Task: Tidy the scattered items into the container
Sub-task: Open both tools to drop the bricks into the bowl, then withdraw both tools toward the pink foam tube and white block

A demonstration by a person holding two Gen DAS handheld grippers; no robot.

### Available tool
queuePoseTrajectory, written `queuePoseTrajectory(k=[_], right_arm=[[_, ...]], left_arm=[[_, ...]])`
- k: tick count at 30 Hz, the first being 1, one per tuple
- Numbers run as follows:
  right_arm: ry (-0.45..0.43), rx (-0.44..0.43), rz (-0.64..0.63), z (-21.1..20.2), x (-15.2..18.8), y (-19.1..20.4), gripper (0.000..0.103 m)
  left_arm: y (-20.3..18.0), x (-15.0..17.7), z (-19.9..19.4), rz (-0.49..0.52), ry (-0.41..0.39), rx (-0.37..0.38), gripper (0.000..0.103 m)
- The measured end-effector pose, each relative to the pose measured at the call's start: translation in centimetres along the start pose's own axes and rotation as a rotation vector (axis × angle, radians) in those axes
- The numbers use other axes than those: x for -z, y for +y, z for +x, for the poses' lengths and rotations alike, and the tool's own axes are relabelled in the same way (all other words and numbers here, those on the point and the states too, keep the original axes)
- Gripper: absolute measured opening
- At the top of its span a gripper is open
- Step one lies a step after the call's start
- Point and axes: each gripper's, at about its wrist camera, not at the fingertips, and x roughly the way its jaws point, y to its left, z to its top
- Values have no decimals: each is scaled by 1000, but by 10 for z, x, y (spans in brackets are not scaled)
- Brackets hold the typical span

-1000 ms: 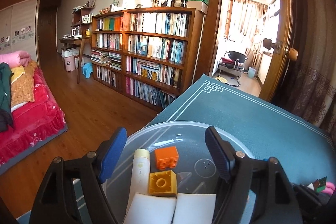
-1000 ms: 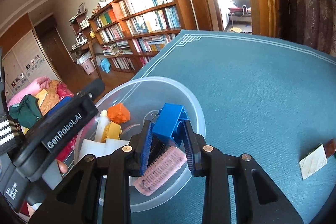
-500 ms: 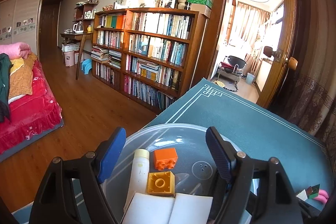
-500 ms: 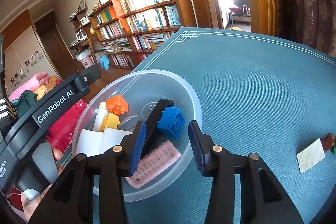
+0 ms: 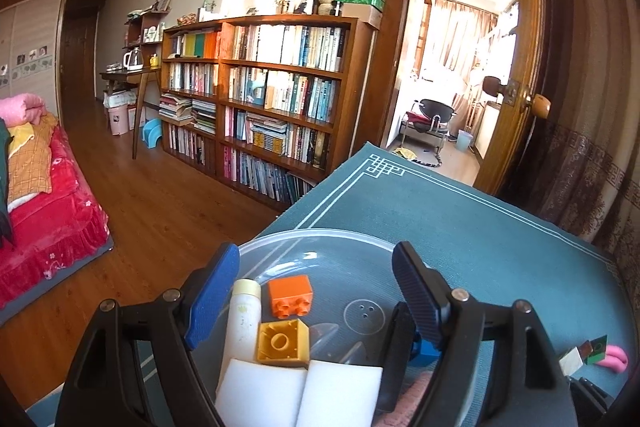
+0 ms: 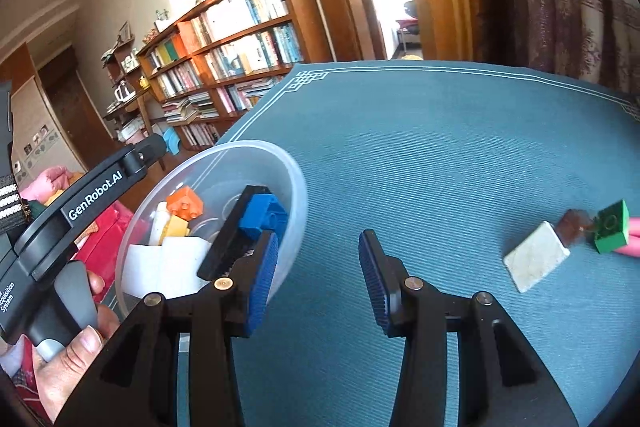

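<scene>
A clear plastic bowl (image 5: 320,233) stands at the left edge of the teal table. In it lie an orange brick (image 5: 290,295), a yellow brick (image 5: 283,345), a white tube (image 5: 243,323), white foam pieces (image 5: 300,395) and a blue brick (image 6: 262,213) leaning on a black comb-like piece (image 6: 228,235). My left gripper (image 5: 314,263) is open over the bowl's near side, holding nothing. My right gripper (image 6: 319,243) is open and empty just right of the bowl (image 6: 298,187). A white block (image 6: 536,261), brown piece (image 6: 572,229), green brick (image 6: 610,233) and pink item (image 6: 632,247) lie on the table at right.
The teal cloth (image 6: 440,147) has white border lines and drops off at its left edge to a wooden floor (image 5: 152,211). A bookshelf (image 5: 272,99), a red bed (image 5: 48,219) and an open doorway (image 5: 448,87) lie beyond. A hand (image 6: 80,343) holds the left gripper's handle.
My right gripper opened and let the blue brick fall into the bowl, then drew back to the right, off the bowl. The left gripper stayed open over the bowl.
</scene>
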Motion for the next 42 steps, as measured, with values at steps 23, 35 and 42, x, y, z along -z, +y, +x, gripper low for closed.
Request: queuePoseTrajectory(k=[23, 35, 42], right_arm=[[-86, 183, 143, -56, 30, -88, 53], [-123, 266, 237, -93, 46, -142, 53], [-166, 329, 282, -121, 48, -179, 53]], left_arm=[[-59, 16, -14, 185, -9, 100, 83], [-99, 34, -42, 303, -93, 187, 83], [-131, 53, -59, 429, -119, 263, 83]])
